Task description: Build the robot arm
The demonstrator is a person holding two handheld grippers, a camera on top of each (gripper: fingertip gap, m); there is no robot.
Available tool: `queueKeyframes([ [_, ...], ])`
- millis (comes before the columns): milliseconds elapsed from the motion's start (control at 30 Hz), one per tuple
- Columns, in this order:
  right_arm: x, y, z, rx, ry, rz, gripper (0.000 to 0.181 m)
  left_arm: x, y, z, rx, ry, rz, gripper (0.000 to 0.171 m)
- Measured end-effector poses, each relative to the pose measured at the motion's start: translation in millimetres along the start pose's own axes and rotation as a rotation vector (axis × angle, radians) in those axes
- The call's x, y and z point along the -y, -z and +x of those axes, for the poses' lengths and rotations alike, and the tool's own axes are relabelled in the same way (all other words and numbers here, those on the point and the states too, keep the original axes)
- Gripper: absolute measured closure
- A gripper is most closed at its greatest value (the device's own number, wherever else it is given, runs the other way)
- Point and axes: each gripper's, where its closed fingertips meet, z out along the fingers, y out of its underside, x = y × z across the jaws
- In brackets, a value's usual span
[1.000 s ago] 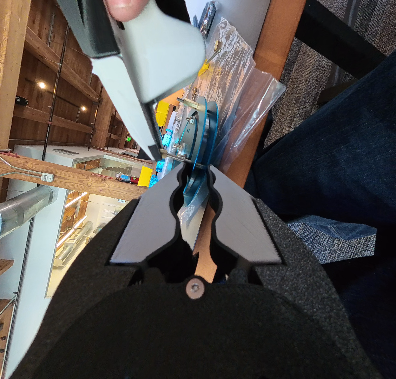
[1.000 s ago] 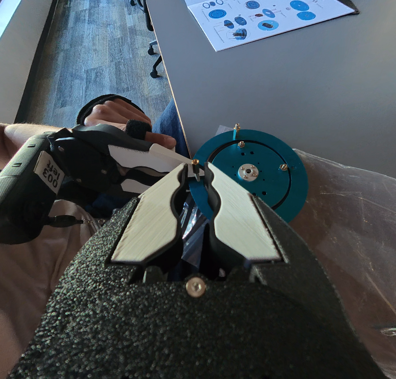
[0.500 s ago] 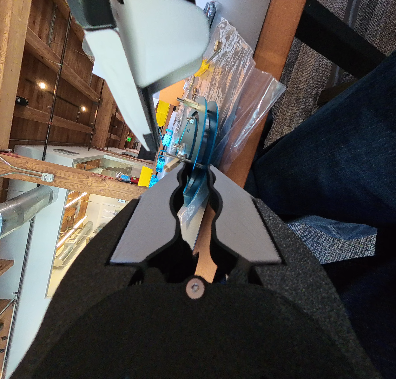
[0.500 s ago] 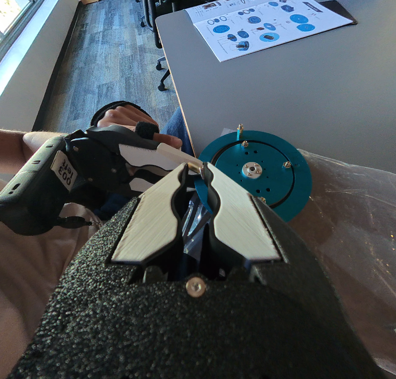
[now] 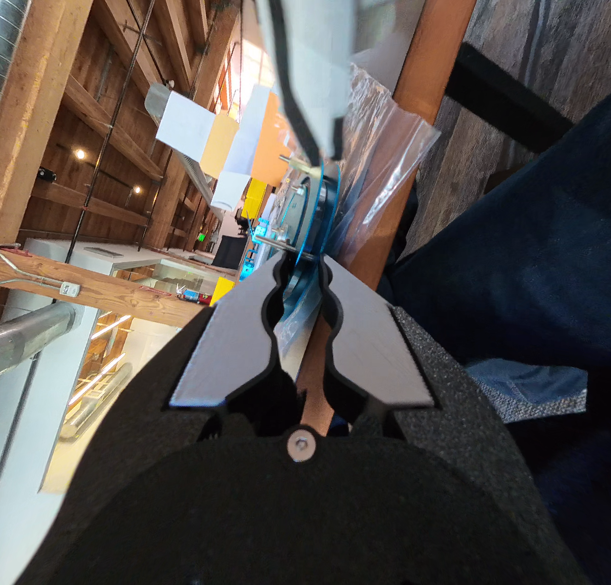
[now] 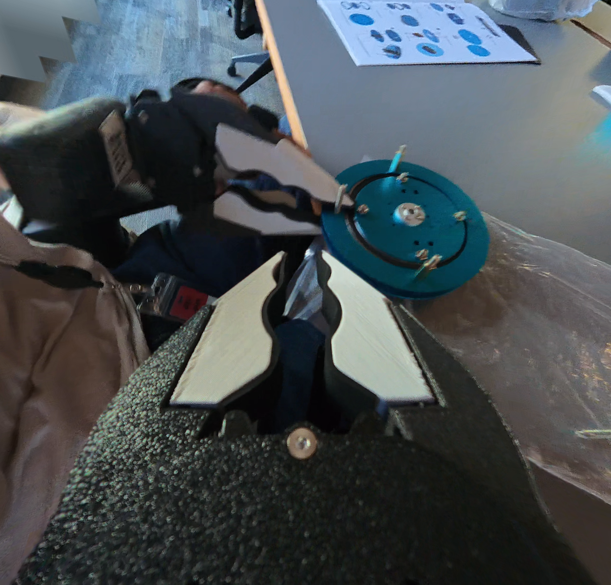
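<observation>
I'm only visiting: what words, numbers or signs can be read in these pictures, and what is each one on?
None can be read out; writing shows on these things only:
White label on the left gripper: blurred by motion.
Red tag below that gripper: print too blurred.
Open booklet on the grey table: drawings of blue parts, print too small.
Green lit sign far off in the left wrist view: too small.

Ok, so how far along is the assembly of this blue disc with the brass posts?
Done: three posts stand on the blue disc. In hand: the left gripper is clamped on the disc's rim at the table edge; the right gripper hangs open and empty, clear of the disc. Possibly left: the right-hand spot shows only a short brass fastener, no post.
</observation>
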Motion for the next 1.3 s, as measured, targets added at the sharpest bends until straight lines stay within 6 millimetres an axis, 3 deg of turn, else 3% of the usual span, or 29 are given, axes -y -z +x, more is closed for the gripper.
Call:
queueKeyframes([
  [200,-35.6,-14.0,-63.9,0.295,0.054,-0.028,0.163,-9.1,6.5,-5.8,-0.067,0.132,0.018,0.155],
  [333,-63.8,-23.8,-79.3,0.372,0.061,-0.084,0.162,-11.9,1.5,-6.8,-0.096,0.107,0.031,0.155],
  [500,-63.4,2.6,-69.7,0.322,0.036,-0.046,0.162,-21.5,-17.1,-11.4,-0.089,0.123,-0.094,0.154],
  [633,-64.9,30.0,-71.2,0.309,-0.126,0.068,0.162,-16.9,-25.6,-10.3,-0.107,0.139,-0.193,0.153],
  [767,-75.5,51.4,-92.6,0.336,-0.277,0.122,0.161,-7.6,-26.7,-11.8,-0.194,0.099,-0.279,0.153],
  [867,-78.6,63.7,-107.7,0.310,-0.287,0.140,0.162,0.8,-32.6,-18.7,-0.274,0.095,-0.269,0.153],
  [967,-83.2,70.7,-123.2,0.300,-0.286,0.131,0.160,1.3,-42.6,-16.3,-0.323,-0.038,-0.235,0.154],
  [1133,-96.5,79.1,-144.2,0.273,-0.305,0.104,0.162,-4.4,-42.4,1.3,-0.343,-0.152,-0.268,0.151],
  [1300,-97.1,85.0,-150.7,0.263,-0.317,0.110,0.161,-6.3,-38.0,0.7,-0.266,-0.164,-0.292,0.151],
])
